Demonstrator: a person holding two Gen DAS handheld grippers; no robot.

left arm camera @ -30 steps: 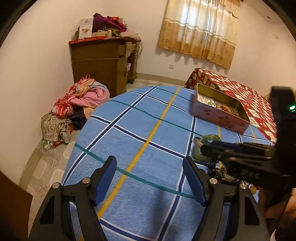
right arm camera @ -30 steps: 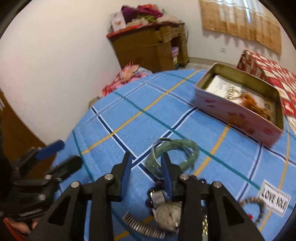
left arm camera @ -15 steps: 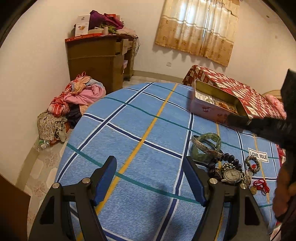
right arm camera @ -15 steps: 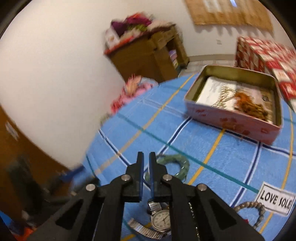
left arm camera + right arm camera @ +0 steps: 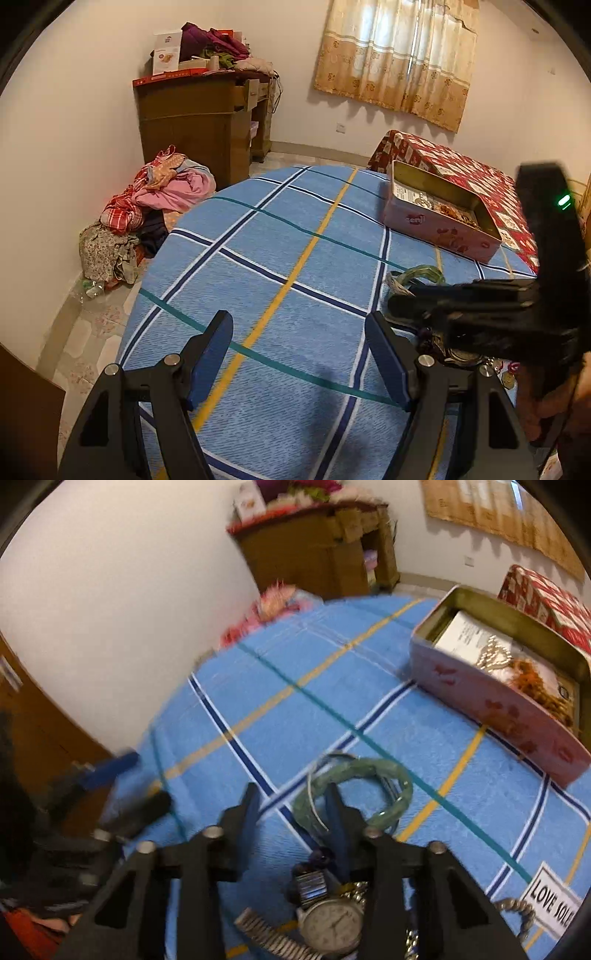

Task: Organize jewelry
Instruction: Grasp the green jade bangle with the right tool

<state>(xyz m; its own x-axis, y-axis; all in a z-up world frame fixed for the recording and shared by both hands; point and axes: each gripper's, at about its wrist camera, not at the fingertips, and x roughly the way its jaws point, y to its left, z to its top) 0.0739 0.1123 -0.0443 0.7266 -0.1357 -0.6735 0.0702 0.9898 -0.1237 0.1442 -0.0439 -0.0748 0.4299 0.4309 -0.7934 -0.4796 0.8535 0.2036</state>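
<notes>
A pile of jewelry lies on the blue cloth with dark, yellow and green stripes [image 5: 332,709]: a round green glassy bangle [image 5: 391,775], a silver wristwatch with a white face [image 5: 330,925] just in front of it, and a white tag with black letters [image 5: 552,901] off to the side; farther back on the cloth sits an open pink tin box [image 5: 491,701] with gold chains inside. The right gripper [image 5: 291,805] hangs over the pile, its jaws a little apart and opening, with one finger in front of the bangle's near edge and nothing between the pads; the left gripper [image 5: 299,354] hangs over bare cloth with its jaws wide and nothing in them.
</notes>
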